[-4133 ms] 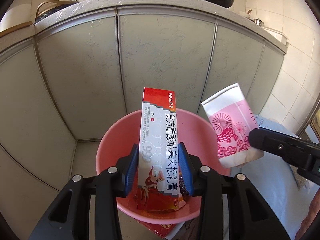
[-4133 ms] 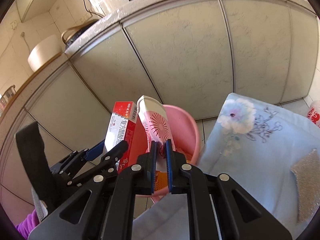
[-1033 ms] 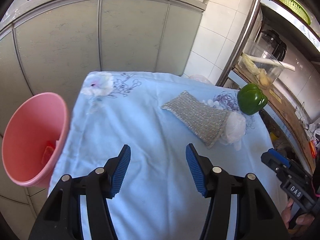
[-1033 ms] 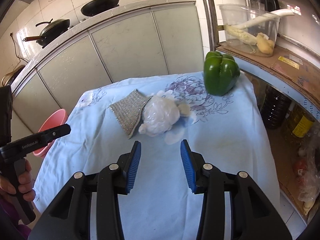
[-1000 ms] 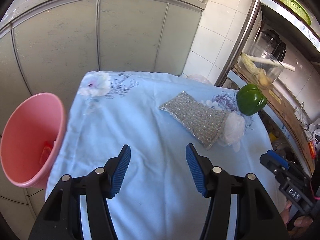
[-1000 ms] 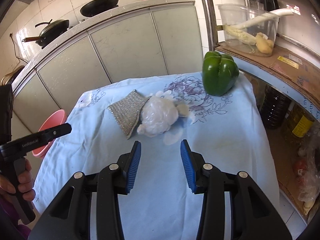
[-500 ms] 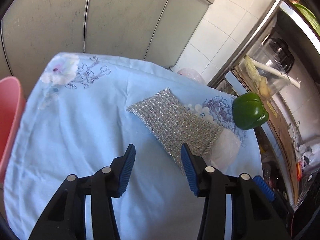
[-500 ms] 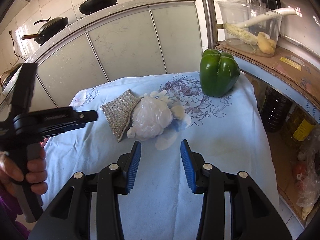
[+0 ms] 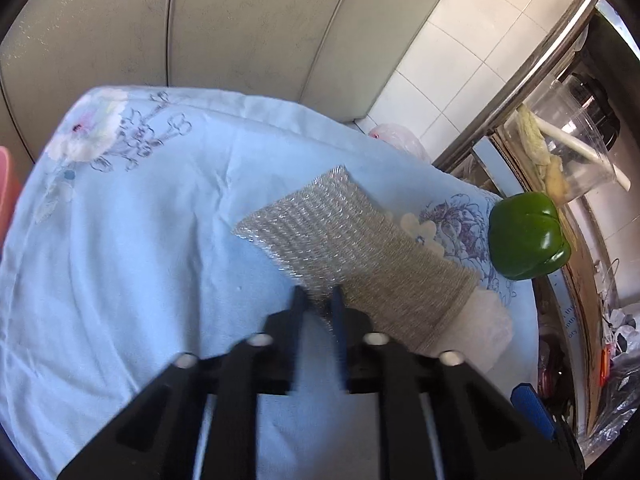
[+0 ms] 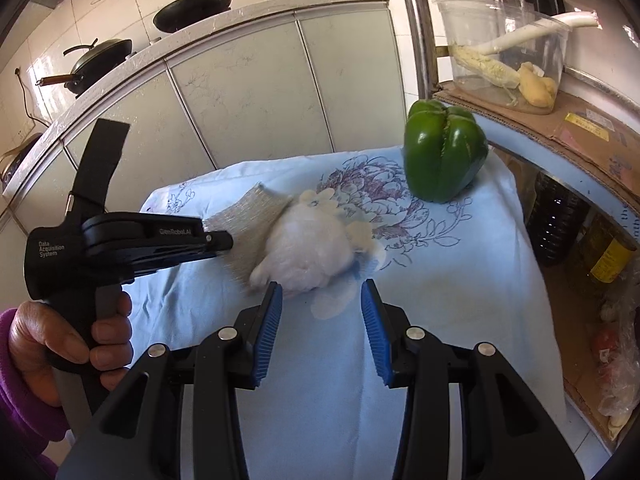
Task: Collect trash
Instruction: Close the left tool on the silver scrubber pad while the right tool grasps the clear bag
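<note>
A silver mesh scouring pad (image 9: 332, 236) lies on the light blue flowered cloth (image 9: 132, 248). My left gripper (image 9: 318, 300) is shut on the pad's near edge; in the right wrist view it (image 10: 224, 242) touches the pad (image 10: 244, 212) from the left. A crumpled white plastic bag (image 10: 308, 252) lies against the pad, partly under its right end (image 9: 486, 332). My right gripper (image 10: 322, 304) is open, its fingertips just in front of the bag and not touching it.
A green bell pepper (image 10: 444, 152) stands on the cloth's far right corner. The pink basin's rim (image 9: 8, 196) shows at the left edge. Grey cabinets (image 10: 248, 92) stand behind. A shelf with a clear container (image 10: 504, 52) and bottles (image 10: 600, 248) is on the right.
My left gripper moved forward to the scouring pad and shut on its edge. My right gripper moved closer to the white bag and stays open.
</note>
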A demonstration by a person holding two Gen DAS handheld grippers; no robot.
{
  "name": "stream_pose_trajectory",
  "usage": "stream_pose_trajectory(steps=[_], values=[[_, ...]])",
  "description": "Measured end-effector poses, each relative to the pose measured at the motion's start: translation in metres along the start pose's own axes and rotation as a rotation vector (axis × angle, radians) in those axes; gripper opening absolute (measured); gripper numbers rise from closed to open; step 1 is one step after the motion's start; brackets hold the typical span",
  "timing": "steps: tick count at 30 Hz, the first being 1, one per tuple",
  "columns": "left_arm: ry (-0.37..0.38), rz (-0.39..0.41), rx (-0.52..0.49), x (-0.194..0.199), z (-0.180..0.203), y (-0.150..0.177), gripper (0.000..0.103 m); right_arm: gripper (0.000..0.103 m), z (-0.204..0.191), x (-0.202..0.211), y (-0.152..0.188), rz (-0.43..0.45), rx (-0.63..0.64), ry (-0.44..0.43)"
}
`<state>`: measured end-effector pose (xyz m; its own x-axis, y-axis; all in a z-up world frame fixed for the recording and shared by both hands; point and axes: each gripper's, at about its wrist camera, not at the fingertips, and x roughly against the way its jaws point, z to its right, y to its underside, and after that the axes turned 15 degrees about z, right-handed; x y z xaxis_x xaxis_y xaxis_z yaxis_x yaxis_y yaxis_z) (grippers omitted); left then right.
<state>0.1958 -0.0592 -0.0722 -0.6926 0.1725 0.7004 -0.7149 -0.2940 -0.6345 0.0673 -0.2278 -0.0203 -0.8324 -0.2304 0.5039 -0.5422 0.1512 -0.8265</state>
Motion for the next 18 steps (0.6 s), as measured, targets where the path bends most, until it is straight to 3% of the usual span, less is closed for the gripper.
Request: stream_pose_trajectory(steps=[2, 11, 18], values=[[0.019, 0.019, 0.007, 0.003, -0.002, -0.001, 0.003, 0.042, -0.003, -0.002, -0.002, 0.003, 0.011, -0.004], [0.058, 0.159, -0.117, 0.062, -0.016, -0.012, 0.002, 0.042, -0.003, -0.019, -0.016, 0.001, 0.006, -0.01], [0.056, 0.175, -0.122, 0.111, -0.051, -0.004, 0.002, 0.042, -0.008, -0.045, -0.022, -0.032, 0.017, -0.01]])
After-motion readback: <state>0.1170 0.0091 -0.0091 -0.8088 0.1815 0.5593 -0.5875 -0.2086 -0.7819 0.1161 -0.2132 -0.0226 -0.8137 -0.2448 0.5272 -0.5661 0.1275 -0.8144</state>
